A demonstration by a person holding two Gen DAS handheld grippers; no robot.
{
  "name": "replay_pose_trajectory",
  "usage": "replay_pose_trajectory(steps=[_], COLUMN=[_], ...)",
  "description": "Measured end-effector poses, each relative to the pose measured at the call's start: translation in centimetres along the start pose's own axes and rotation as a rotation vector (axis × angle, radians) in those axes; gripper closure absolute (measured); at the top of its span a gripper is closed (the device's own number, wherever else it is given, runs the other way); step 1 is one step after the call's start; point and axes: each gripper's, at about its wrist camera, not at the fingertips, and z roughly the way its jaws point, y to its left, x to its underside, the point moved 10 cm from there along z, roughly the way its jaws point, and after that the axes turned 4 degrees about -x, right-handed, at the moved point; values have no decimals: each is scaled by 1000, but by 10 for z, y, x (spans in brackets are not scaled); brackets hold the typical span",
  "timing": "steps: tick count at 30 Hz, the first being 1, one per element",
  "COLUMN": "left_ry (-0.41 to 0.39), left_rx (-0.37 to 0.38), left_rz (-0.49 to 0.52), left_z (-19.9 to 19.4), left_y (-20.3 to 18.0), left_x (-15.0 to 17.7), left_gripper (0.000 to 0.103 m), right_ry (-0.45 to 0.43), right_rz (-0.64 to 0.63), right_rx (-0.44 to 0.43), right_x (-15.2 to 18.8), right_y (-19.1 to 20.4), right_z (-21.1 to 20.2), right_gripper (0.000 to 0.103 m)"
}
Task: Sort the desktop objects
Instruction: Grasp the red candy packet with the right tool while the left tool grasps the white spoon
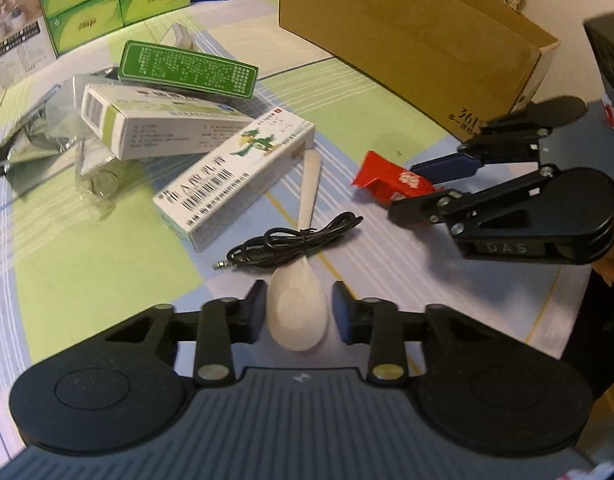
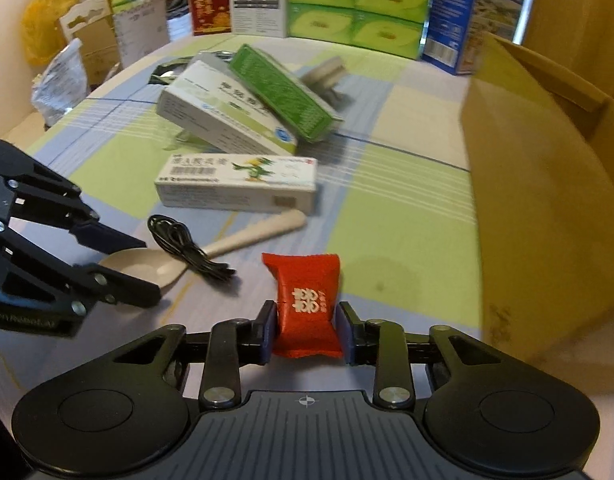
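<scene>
Black linkage grippers [image 1: 299, 308], silver screws, seemingly blue-padded jaws.

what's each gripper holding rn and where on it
The right gripper pinches the red candy packet across its near end. The left gripper holds nothing: its fingers straddle the white spoon's bowl, still open.

A red packet [image 2: 307, 312] with white characters, a cream spoon [image 1: 299, 308], a green-and-blue checked tablecloth [image 1: 107, 272].

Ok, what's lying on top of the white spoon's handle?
The coiled black cable lies across the spoon where handle meets bowl. The crossing hides a short stretch of handle. The handle's tip lies beside the dragon-print box; contact unclear.
</scene>
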Motion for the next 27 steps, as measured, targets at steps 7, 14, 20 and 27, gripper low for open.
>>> replay_pose_trajectory(steps=[7,14,20,27], left_ry=[-6,-42,-72,-52], left_rx=[15,-65,-129,-142], left_rz=[-40,-45,-39,-77], left_z=[-10,-14,-15,-6], left_y=[-28,-41,-43,-38], left_x=[4,6,7,11], left_gripper=[77,56,52,70], right_ry=[8,-6,-9,-24], right_rz=[62,69,67,88], right_rx=[33,37,30,23], right_x=[27,37,39,37], right_y=[-13,-12,-11,-14], right_z=[-26,-35,-32,-31], right_gripper=[76,75,64,64])
